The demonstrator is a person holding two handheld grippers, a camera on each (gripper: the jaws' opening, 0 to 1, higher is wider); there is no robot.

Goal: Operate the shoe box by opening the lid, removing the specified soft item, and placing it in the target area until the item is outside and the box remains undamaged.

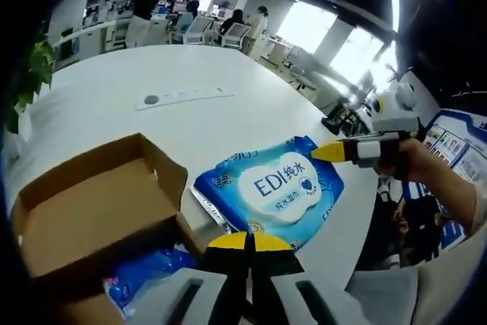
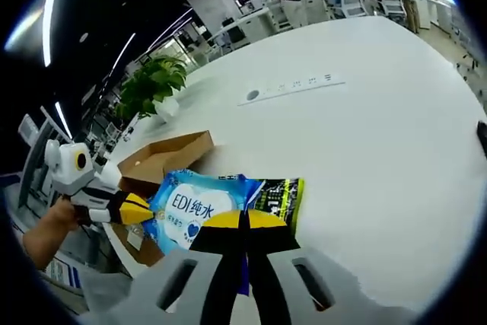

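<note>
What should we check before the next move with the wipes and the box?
1. Box lid open: ok.
2. Wipes pack out of the box, lying on the table: ok.
3. Box undamaged: cannot tell; no tear shows.
4. Left gripper shut and empty: ok.
5. Right gripper shut; holding the pack: cannot tell.
6. Blue item beside the box, what it is: cannot tell.

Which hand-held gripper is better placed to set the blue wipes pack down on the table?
Probably the right hand-held gripper. Its jaws are shut on the wipes pack, already outside the open box and over the white table. The left hand-held gripper also pinches the pack's edge but sits nearer the box.
</note>
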